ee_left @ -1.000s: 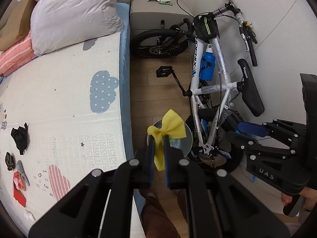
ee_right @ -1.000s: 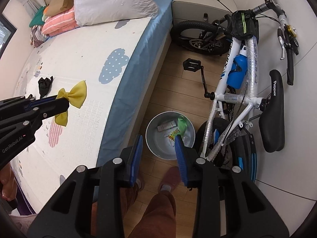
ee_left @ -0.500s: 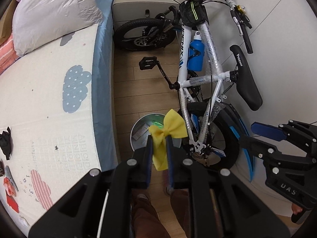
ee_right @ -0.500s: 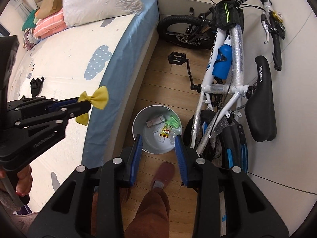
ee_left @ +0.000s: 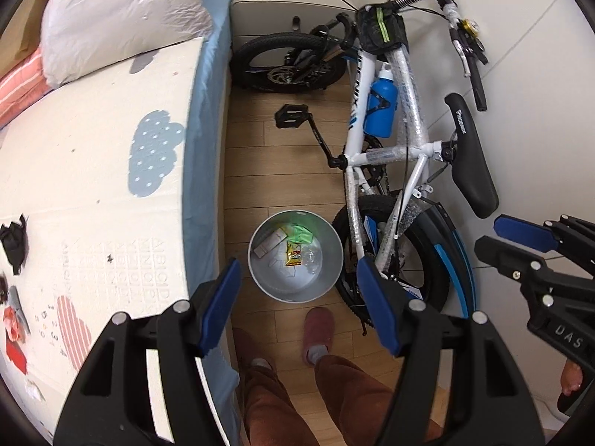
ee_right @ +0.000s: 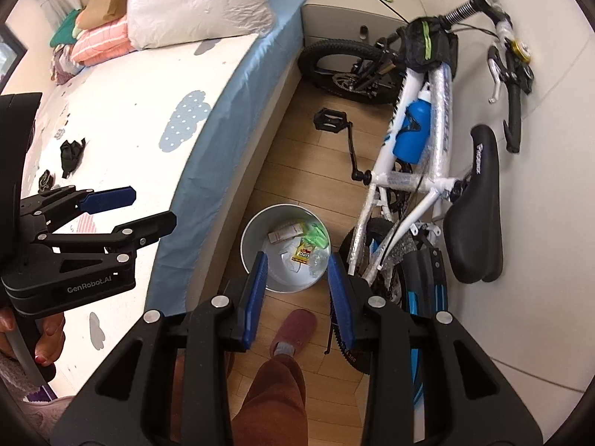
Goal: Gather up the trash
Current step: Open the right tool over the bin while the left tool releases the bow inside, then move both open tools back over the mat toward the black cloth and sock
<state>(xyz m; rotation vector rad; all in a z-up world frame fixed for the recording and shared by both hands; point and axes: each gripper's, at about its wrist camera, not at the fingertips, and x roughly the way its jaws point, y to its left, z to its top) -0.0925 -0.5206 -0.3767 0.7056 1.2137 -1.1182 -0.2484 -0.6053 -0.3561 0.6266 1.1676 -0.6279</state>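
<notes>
**A:** Where is the trash right now?

**B:** Most of it lies in the round metal bin (ee_left: pixel 260 275) on the wooden floor (ee_left: pixel 279 174), between the bed (ee_left: pixel 93 186) and the bicycle (ee_left: pixel 386 148). You can see a yellow packet (ee_left: pixel 293 258), a green wrapper (ee_left: pixel 303 234) and a small white box (ee_left: pixel 269 245) at the bottom. More bits lie on the bed cover at the left edge of your left camera: a black scrap (ee_left: pixel 15 241) and a red scrap (ee_left: pixel 15 334).

**A:** And my left claw?

**B:** Your left gripper (ee_left: pixel 297 264) points steeply down over the bin, so the bin shows between its blue pads (ee_left: pixel 219 304). Its jaws have just been opening. They stand spread wide with nothing between them.

**A:** The right one?

**B:** Your right gripper (ee_right: pixel 297 258) also points down at the bin, from nearer the bicycle. Its jaws are partly apart and parallel, and they pinch nothing. The bin's near rim shows in the gap.

**A:** What is close around the bin?

**B:** Your slipper (ee_left: pixel 318 329) stands just beside the bin's near edge. The bicycle's rear wheel (ee_left: pixel 438 260) is close on the bin's right, and the bed's blue side (ee_left: pixel 200 186) is close on its left.
</notes>
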